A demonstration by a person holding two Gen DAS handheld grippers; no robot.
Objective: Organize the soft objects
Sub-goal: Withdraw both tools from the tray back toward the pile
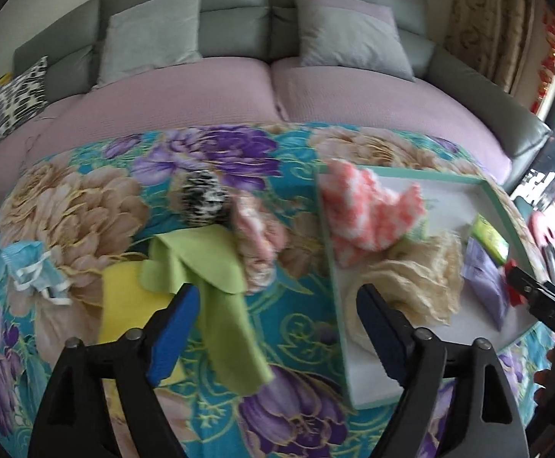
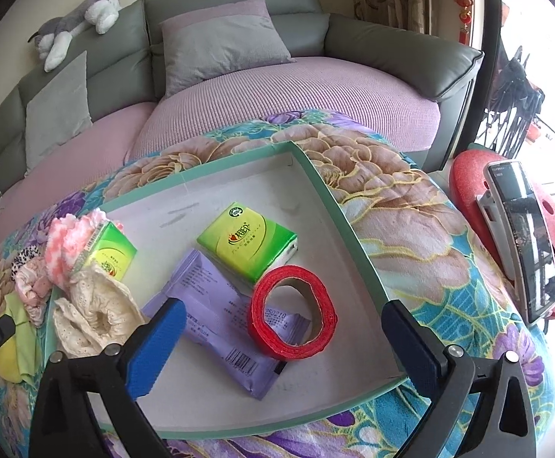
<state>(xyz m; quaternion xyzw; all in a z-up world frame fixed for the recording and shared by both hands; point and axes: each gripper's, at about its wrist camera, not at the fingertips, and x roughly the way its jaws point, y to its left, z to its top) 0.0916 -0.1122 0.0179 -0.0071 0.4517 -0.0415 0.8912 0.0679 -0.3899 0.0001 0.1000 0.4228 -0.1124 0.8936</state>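
My left gripper (image 1: 277,297) stands open over the floral blanket, nothing between its jaws. Under it lie a green cloth (image 1: 208,267) and a yellow cloth (image 1: 121,297). A black-and-white scrunchie (image 1: 203,198), a pink scrunchie (image 1: 258,244) and a blue face mask (image 1: 35,271) lie beyond. The teal-rimmed tray (image 2: 334,206) holds a pink-white fluffy piece (image 1: 365,213), cream lace fabric (image 2: 94,313), two green tissue packs (image 2: 247,240), a purple packet (image 2: 208,297) and a red tape roll (image 2: 258,305). My right gripper (image 2: 283,313) hangs open above the tape, not touching it.
A grey sofa with lilac seat covers (image 1: 201,99) and grey cushions (image 2: 220,45) stands behind the blanket. A plush dog (image 2: 79,19) lies on its backrest. To the right, a phone (image 2: 521,236) rests on a red stool (image 2: 464,179).
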